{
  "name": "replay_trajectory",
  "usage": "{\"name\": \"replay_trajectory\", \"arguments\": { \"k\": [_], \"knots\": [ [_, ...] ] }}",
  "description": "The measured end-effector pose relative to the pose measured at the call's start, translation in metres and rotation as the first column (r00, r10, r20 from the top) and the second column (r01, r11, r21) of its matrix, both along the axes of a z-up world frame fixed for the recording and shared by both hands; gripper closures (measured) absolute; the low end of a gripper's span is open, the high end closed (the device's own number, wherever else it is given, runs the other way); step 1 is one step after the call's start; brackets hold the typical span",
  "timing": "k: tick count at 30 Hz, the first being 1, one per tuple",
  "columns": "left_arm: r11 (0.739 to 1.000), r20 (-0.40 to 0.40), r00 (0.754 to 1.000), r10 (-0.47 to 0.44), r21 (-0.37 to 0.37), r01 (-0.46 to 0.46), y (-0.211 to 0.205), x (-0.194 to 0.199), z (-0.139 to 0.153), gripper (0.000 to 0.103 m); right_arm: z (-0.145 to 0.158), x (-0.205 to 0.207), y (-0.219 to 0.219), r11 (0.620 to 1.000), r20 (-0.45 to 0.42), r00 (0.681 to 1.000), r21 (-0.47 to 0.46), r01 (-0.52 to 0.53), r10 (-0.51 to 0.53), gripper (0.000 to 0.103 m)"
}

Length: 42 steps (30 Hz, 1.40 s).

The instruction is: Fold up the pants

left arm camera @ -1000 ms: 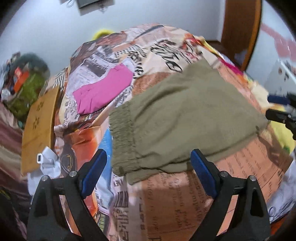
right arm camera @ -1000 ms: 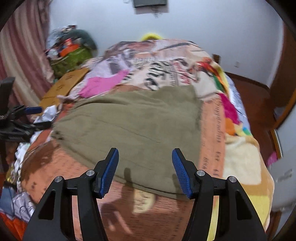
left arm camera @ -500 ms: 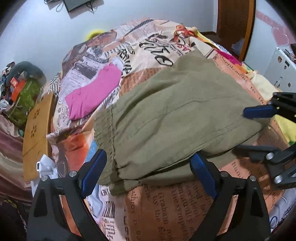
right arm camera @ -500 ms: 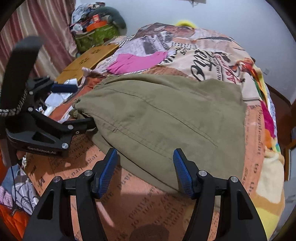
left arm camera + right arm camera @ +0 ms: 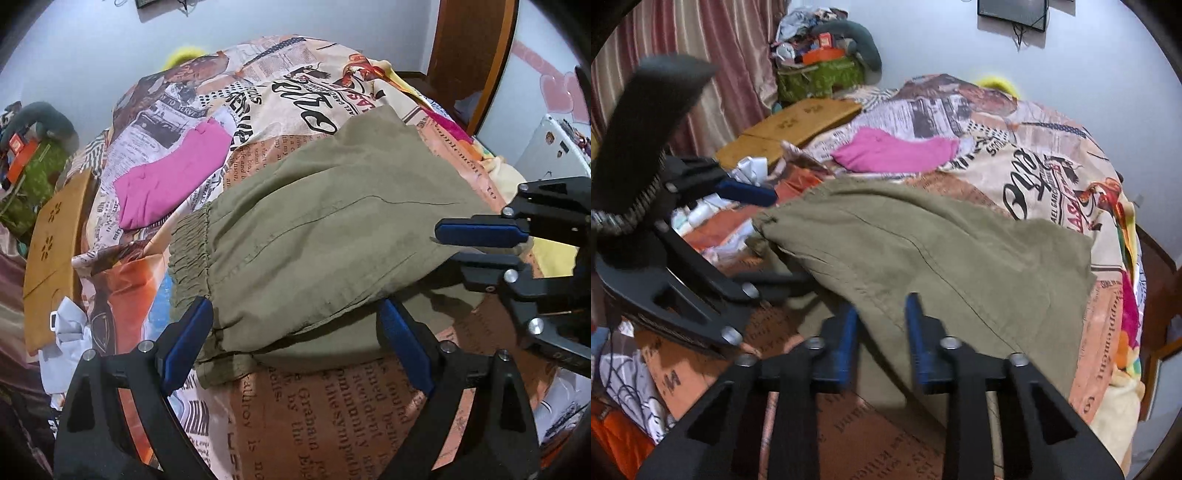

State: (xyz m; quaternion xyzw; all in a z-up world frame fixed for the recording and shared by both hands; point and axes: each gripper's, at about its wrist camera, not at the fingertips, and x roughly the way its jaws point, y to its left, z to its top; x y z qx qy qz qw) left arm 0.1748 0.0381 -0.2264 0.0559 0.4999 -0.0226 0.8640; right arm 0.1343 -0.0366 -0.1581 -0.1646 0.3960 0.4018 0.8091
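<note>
Olive pants (image 5: pixel 325 236) lie flat on the newspaper-print bedcover (image 5: pixel 314 417), elastic waistband to the left in the left wrist view. My left gripper (image 5: pixel 295 343) hovers over the near waistband corner, its jaws wide and just starting to close, with the near edge of the cloth between them. My right gripper (image 5: pixel 882 332) is closing on the pants' near edge (image 5: pixel 886 314), and the cloth fills the narrow gap. The left wrist view shows that right gripper (image 5: pixel 447 249) pinching the slightly raised hem. The left gripper (image 5: pixel 783 236) shows at the left of the right wrist view.
A pink garment (image 5: pixel 170 184) lies on the bed beyond the pants. A wooden board (image 5: pixel 51 251) and white clothes (image 5: pixel 70 332) sit at the bed's left edge. A green bag with clutter (image 5: pixel 820 77) stands by the curtain. A wooden door (image 5: pixel 472 55) is at the far right.
The right gripper has moved in to the pants' near edge, rolled, and narrowed its jaws around the cloth. The left gripper has edged closer to the waistband corner.
</note>
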Motion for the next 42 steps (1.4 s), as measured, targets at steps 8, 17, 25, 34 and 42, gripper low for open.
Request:
{"name": "replay_trajectory", "arguments": {
  "k": [8,17,25,34,42],
  "knots": [
    [0.998,0.044,0.999,-0.020,0.061,0.017,-0.010,-0.006,0.010,0.075,0.011,-0.007,-0.005,0.999,0.016,1.000,0.041,-0.003,0.002,0.095],
    [0.999,0.020,1.000,-0.023,0.037,0.022,-0.009,-0.018,0.009,0.076,0.004,-0.014,-0.011,0.998,-0.040,0.999,0.060,0.001,0.001,0.096],
    [0.998,-0.038,0.999,-0.003,-0.068,0.001,0.007,-0.035,0.007,0.070,-0.004,-0.014,-0.021,0.997,-0.134,0.990,0.060,0.042,-0.034,0.095],
    [0.981,0.051,0.985,0.166,-0.107,-0.160,0.058,-0.036,0.038,0.032,0.016,-0.003,-0.086,0.954,-0.143,0.957,0.125,0.272,-0.254,0.057],
    [0.943,-0.068,0.954,0.292,-0.145,-0.299,0.098,-0.016,0.002,0.029,-0.004,0.010,-0.156,0.856,-0.229,0.844,0.076,0.512,-0.485,0.057]
  ]
}}
